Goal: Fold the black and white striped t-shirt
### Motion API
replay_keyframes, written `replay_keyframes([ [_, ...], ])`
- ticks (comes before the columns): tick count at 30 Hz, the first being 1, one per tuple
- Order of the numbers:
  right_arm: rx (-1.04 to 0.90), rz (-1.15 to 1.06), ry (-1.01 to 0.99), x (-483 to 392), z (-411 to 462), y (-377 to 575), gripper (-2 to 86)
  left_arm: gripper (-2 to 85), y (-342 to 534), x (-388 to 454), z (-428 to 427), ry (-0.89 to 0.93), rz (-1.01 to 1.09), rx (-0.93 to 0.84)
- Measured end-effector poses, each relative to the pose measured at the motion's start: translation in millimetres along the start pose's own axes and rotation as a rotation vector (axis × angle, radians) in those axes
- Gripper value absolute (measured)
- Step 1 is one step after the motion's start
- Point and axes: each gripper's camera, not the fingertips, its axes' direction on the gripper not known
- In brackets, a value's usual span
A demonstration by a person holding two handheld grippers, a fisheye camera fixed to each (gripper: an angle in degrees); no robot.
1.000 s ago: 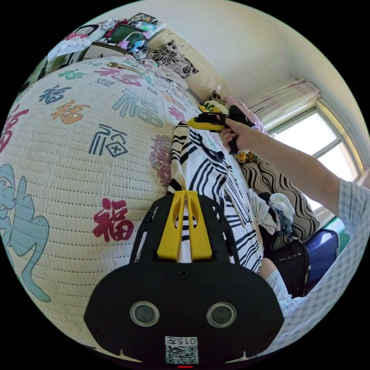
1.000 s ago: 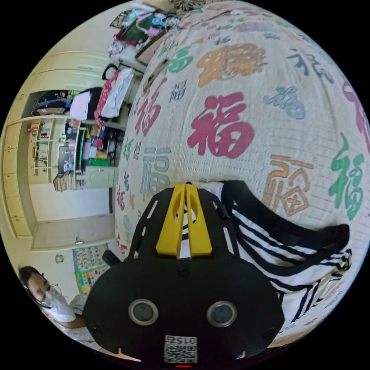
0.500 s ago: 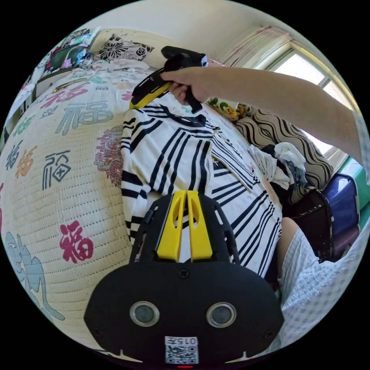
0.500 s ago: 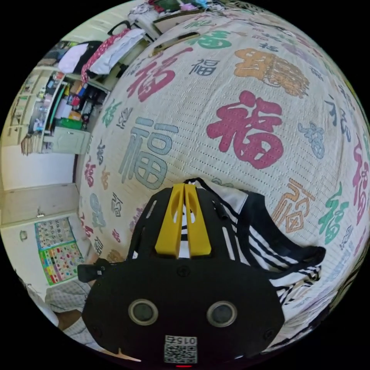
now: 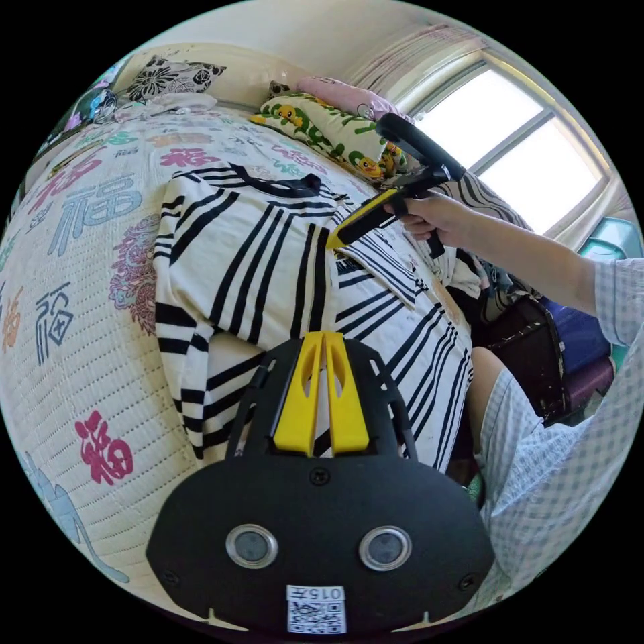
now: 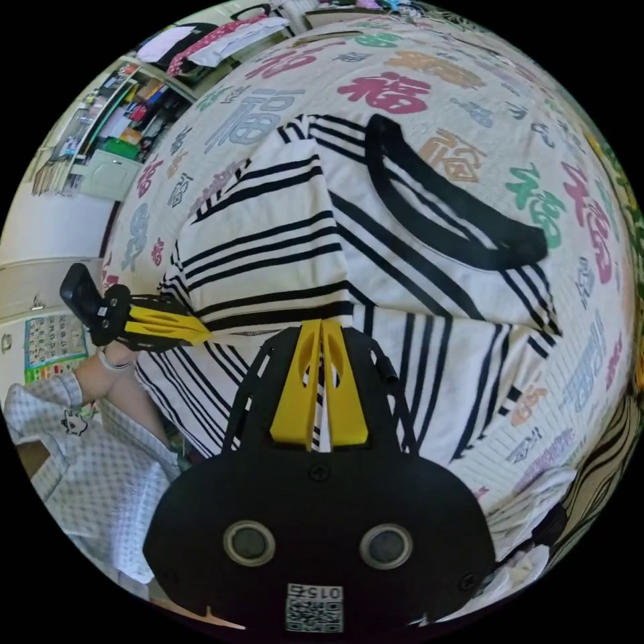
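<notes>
Striped t-shirt (image 6: 282, 228) spread on the bed (image 6: 429, 80)

The right tool (image 6: 320, 333) has its yellow jaws nearly together over the striped cloth, neckline beyond. The left tool (image 6: 194, 329), in a hand, touches the shirt's edge.

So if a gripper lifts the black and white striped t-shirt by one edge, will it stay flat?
Probably not. The black and white striped t-shirt already creases and drapes over the bed's edge, so it seems floppy. It likely weighs little, and may slide on the quilted bedspread.

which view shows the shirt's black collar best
The right gripper view: the black collar lies there as a full, open loop. The left gripper view shows the collar far off and foreshortened into a thin band.
</notes>
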Motion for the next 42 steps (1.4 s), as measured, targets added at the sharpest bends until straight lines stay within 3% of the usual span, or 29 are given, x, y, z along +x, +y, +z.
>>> replay_keyframes([
  [3,0.096,-0.015,0.031,5,-24,27,-0.9,0.3,1,0,-22,0.001,0.023,0.079],
  [6,0.171,0.036,0.062,36,-47,46,-0.2,2.6,-18,-13,-52,-0.124,0.007,0.185],
  [8,0.227,0.082,0.109,59,-61,54,1.9,5.7,-60,-28,-47,-0.266,0.036,0.121],
  [16,0.236,0.222,0.123,125,-65,48,8.7,7.0,-194,-80,46,-0.406,0.068,-0.12],
  [22,0.119,0.284,0.043,157,-34,55,10.2,8.1,-210,-121,119,-0.356,-0.021,-0.258],
  [27,0.048,0.131,0.014,139,-26,71,1.1,2.3,-191,-121,138,-0.271,0.003,-0.281],
  [30,0.077,0.116,0.127,131,-36,85,-0.3,1.1,-186,-117,129,-0.326,0.013,-0.228],
  [39,0.193,0.235,0.203,136,-96,100,-0.9,0.2,-210,-86,102,-0.445,0.054,-0.099],
  [42,0.357,0.296,0.228,129,-119,115,-0.8,0.1,-205,-73,89,-0.55,0.069,0.013],
])
